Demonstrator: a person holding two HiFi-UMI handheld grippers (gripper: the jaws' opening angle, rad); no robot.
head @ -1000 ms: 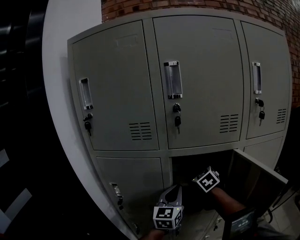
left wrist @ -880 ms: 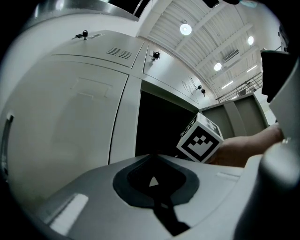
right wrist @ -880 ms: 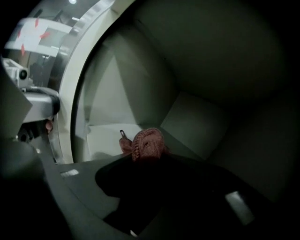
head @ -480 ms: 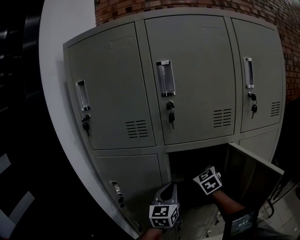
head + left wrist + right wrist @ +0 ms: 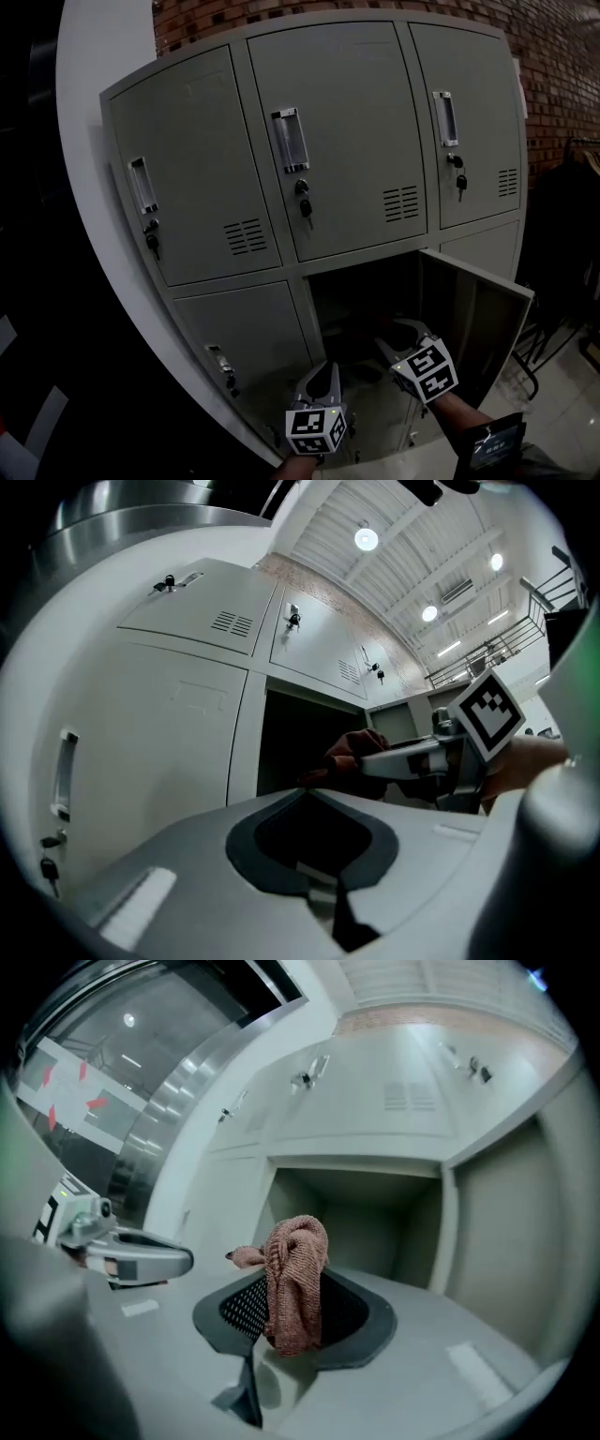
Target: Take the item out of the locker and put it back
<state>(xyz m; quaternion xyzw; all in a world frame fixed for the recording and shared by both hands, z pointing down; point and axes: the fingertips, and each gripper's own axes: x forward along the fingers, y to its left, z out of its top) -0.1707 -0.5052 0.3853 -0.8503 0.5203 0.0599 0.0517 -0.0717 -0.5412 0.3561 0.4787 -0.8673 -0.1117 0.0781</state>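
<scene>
Right gripper (image 5: 401, 336) jaws have narrowed onto the reddish cloth (image 5: 295, 1279) and drawn back to the open locker compartment (image 5: 361, 295) mouth; removal appears nearly complete; left gripper (image 5: 326, 373) jaws narrow, empty.

The head camera looks steeply down from close in on the lockers (image 5: 328, 141). The open compartment (image 5: 361, 300) sits low in its frame, with the left claw (image 5: 323, 370) and right claw (image 5: 398, 330) near the bottom edge. The left claw's camera sits low outside the lockers and tilts up across their fronts to the ceiling (image 5: 375, 517). The right claw's camera faces straight into the compartment from near its mouth. All three views share that compartment, and each claw camera also catches the other claw.
</scene>
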